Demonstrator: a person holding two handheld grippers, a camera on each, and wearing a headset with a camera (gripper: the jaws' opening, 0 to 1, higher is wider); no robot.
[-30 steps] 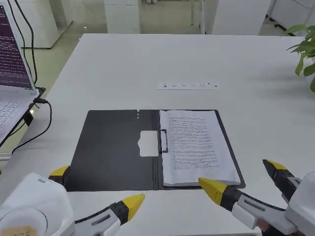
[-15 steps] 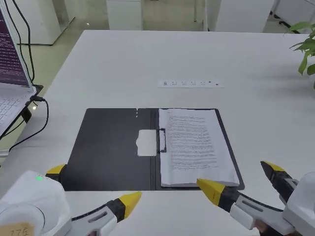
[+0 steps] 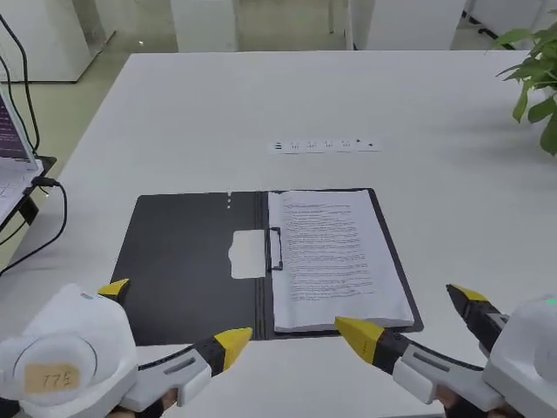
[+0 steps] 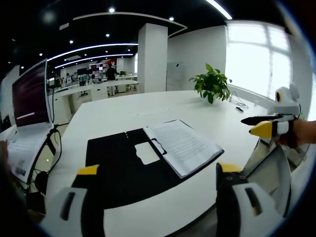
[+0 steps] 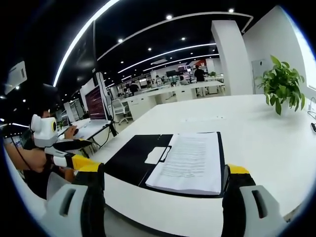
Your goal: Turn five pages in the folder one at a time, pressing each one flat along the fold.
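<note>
A broad white table (image 3: 435, 131) with a smooth, matte top carried a black folder (image 3: 183, 261), rectangular and opened flat. Its left inner cover was dull and plain apart from a small white patch (image 3: 247, 254) near the spine. On the right half lay a squared stack of white pages (image 3: 335, 257) covered in fine print. A thin black wire clip (image 3: 275, 248) held them on the spine side. A slim white power strip (image 3: 326, 144) lay on the table beyond the folder, far ahead of both pairs of jaws.

The left gripper (image 3: 173, 313), white-bodied with black fingers capped in yellow, had its jaws wide apart, holding and touching nothing. The right gripper (image 3: 409, 312), built the same, was equally spread and empty.

The folder lay just ahead of both grippers and apart from them. The bare black cover faced the left jaws. The pages sat framed between the right jaws, whose inner tip came near the stack's closest corner.
</note>
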